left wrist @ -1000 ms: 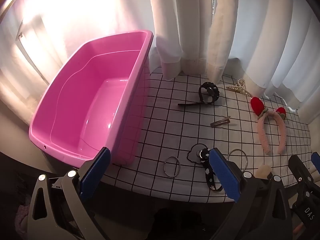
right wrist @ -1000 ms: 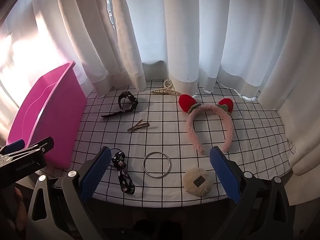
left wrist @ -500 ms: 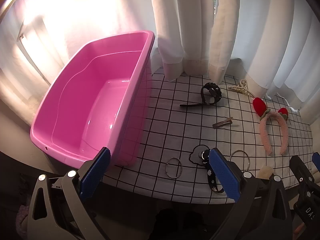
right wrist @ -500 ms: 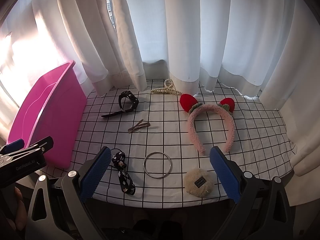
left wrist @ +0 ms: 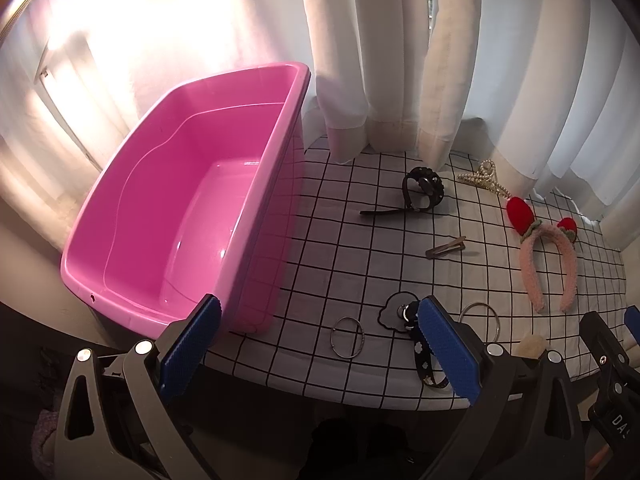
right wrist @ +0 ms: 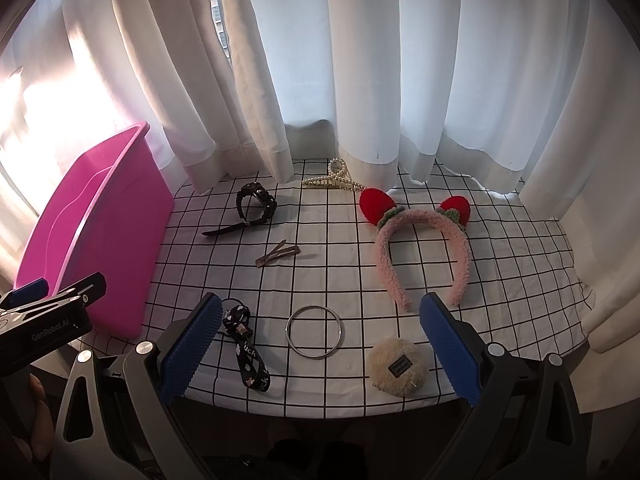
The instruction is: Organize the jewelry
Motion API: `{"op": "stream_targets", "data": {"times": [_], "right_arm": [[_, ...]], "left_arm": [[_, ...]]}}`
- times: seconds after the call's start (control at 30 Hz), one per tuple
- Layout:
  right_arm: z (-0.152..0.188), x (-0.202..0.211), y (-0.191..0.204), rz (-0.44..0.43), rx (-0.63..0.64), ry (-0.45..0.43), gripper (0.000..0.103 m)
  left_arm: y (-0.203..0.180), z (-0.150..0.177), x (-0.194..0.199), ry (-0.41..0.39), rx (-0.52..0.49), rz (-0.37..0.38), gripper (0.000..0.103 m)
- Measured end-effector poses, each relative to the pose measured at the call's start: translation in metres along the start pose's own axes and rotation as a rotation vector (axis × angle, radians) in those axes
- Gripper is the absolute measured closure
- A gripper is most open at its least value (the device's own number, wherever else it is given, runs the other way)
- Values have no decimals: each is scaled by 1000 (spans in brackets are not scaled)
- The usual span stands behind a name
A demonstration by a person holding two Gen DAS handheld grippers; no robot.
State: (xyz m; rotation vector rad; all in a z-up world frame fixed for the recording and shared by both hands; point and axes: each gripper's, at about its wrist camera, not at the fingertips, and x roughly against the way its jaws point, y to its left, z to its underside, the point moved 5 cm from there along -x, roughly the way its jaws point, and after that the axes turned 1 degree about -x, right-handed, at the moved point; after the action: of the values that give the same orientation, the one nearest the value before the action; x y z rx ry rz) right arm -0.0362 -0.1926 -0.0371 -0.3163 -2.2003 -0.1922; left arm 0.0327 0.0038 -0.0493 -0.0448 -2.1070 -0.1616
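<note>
The jewelry lies on a checked cloth [right wrist: 340, 240]: a black watch [right wrist: 254, 208], a pearl hair claw [right wrist: 334, 180], a brown hair clip [right wrist: 278, 258], a pink fluffy headband [right wrist: 384, 264] with red strawberries, a silver bangle [right wrist: 287, 330], a black flowered hair tie [right wrist: 246, 348] and a beige puff [right wrist: 397, 366]. A smaller ring [left wrist: 332, 338] lies near the front edge. The pink tub [left wrist: 280, 152] stands on the left with nothing in it. My left gripper [left wrist: 318, 302] hovers open over the front edge beside the tub. My right gripper [right wrist: 320, 300] hovers open above the bangle.
White curtains [right wrist: 360, 80] hang close behind the cloth and touch its back edge. A white patch with a black outline [left wrist: 394, 312] lies by the hair tie. The left gripper [right wrist: 52, 312] shows at the left of the right wrist view, with a hand [right wrist: 38, 420] below it.
The left wrist view has drifted slightly, so the tub and items sit a little lower right. Both grippers stay open and nothing on the cloth has moved.
</note>
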Motion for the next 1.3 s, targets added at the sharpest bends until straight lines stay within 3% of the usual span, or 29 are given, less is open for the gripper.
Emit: {"op": "stream_targets", "data": {"times": [0.8,1.0,1.1,1.3], "right_arm": [[5,-1,-12,-7,2,10,9],[8,-4,-34,-30,-27,4,9],[15,-10,-54,-33,-57,13,9],[33,-30,-95,-15,-91,47,9]], "left_arm": [[-6,7,-3,24,7,5,6],[-12,14,-11,26,14,27,6],[-23,24,-25,66,-5,48,6],[-59,49,-54,98,-53,141,6]]}}
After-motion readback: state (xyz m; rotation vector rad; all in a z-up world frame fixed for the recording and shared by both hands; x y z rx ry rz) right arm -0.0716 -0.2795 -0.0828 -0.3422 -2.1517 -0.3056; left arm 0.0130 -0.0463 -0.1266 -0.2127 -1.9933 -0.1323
